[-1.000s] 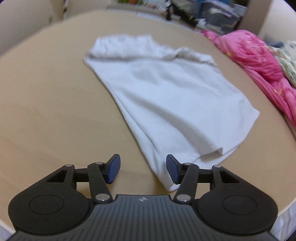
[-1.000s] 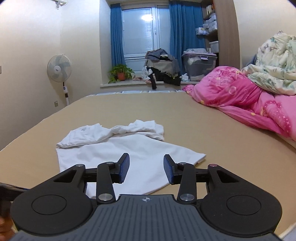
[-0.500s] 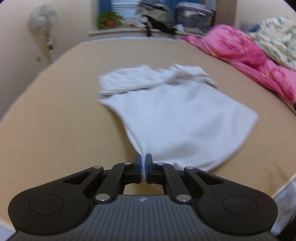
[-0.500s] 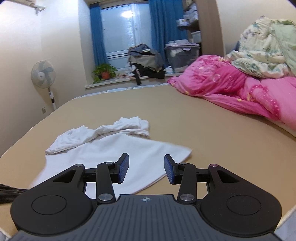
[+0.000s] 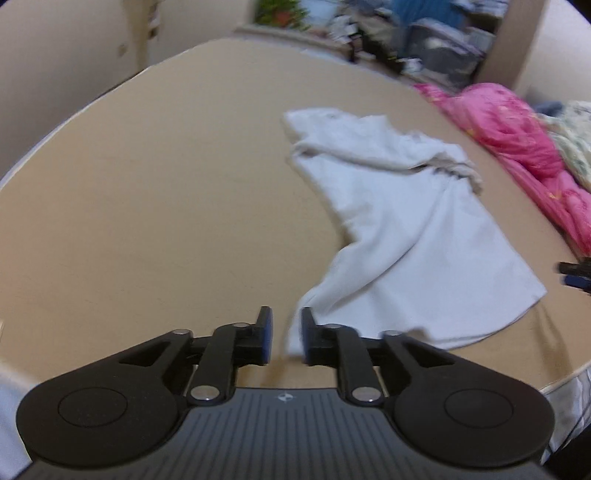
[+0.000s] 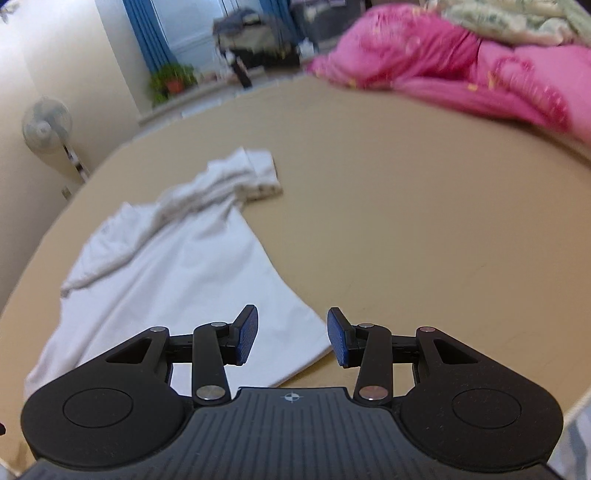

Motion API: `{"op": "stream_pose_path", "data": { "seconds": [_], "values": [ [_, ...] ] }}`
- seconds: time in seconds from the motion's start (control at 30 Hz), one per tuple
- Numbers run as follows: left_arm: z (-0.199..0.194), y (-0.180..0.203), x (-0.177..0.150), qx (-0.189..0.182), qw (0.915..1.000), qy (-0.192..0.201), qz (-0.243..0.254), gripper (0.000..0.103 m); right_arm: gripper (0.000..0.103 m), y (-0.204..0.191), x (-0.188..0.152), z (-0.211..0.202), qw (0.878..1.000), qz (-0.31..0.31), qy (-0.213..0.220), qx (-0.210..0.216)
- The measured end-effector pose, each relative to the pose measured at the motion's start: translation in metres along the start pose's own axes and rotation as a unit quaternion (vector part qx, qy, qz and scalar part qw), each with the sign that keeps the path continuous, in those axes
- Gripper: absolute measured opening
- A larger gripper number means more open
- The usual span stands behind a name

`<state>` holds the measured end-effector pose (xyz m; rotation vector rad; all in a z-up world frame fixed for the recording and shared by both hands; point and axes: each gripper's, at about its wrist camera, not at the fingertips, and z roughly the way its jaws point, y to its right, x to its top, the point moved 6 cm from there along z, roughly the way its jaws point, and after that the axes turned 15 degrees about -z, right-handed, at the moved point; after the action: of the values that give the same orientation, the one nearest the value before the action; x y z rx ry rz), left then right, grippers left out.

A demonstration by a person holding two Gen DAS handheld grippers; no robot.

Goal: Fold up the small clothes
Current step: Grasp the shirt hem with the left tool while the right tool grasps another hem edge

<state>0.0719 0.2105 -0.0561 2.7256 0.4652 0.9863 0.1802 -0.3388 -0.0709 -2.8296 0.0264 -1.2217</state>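
Observation:
A white t-shirt point(image 5: 413, 229) lies on the tan bed surface point(image 5: 166, 206), its sleeves bunched at the far end. My left gripper point(image 5: 283, 339) is open by a narrow gap, with the shirt's near left hem corner lying between and just past its fingers, rumpled. In the right wrist view the same shirt point(image 6: 177, 273) lies to the left. My right gripper point(image 6: 291, 338) is open wide, low over the shirt's near right hem corner, which lies between its blue pads point(image 6: 246, 338).
A pink quilt point(image 6: 461, 70) and a floral blanket point(image 6: 517, 22) are piled at the right side. A standing fan point(image 6: 46, 123), a plant point(image 6: 171, 79) and storage boxes are beyond the far edge. The bed's near edge point(image 5: 554, 384) is close to both grippers.
My left gripper closed on the hem corner, dragged it left, and has now opened a little. My right gripper has dropped toward the right hem corner and stayed open.

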Motion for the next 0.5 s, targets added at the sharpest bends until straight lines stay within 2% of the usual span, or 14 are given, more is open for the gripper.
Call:
{"op": "stream_pose_path", "data": {
  "seconds": [0.03, 0.07, 0.17, 0.23, 0.3, 0.33, 0.37, 0.4, 0.43, 0.5],
  "values": [
    [0.005, 0.006, 0.002, -0.005, 0.9999, 0.003, 0.011, 0.05, 0.044, -0.001, -0.001, 0.012, 1.0, -0.004, -0.011, -0.005],
    [0.015, 0.01, 0.001, -0.005, 0.9999, 0.003, 0.015, 0.055, 0.044, -0.001, -0.003, 0.027, 1.0, -0.007, -0.026, -0.011],
    [0.043, 0.02, 0.0, 0.0, 0.9996, -0.021, 0.02, 0.055, 0.044, 0.001, -0.014, 0.058, 0.998, -0.003, -0.065, -0.021],
    [0.058, 0.025, -0.002, 0.002, 0.9993, -0.026, 0.026, 0.054, 0.047, 0.002, -0.018, 0.073, 0.996, -0.02, -0.073, -0.037],
    [0.069, 0.028, -0.006, 0.014, 0.9984, -0.028, 0.047, 0.031, 0.047, 0.001, -0.019, 0.082, 0.996, -0.037, -0.076, -0.042],
    [0.075, 0.029, -0.008, 0.023, 0.9977, -0.032, 0.055, 0.019, 0.042, -0.002, -0.018, 0.084, 0.996, -0.045, -0.07, -0.046],
    [0.079, 0.031, -0.009, 0.024, 0.9976, -0.031, 0.058, 0.012, 0.027, -0.004, -0.017, 0.084, 0.995, -0.053, -0.064, -0.046],
    [0.079, 0.032, -0.009, 0.022, 0.9973, -0.029, 0.063, 0.008, 0.012, -0.008, -0.016, 0.083, 0.995, -0.067, -0.059, -0.042],
    [0.078, 0.034, -0.008, 0.021, 0.9971, -0.027, 0.069, 0.006, 0.005, -0.011, -0.016, 0.081, 0.995, -0.073, -0.057, -0.037],
    [0.068, 0.032, -0.003, 0.022, 0.9976, -0.009, 0.065, 0.005, 0.005, -0.014, -0.011, 0.066, 0.995, -0.083, -0.039, -0.034]
  ]
}}
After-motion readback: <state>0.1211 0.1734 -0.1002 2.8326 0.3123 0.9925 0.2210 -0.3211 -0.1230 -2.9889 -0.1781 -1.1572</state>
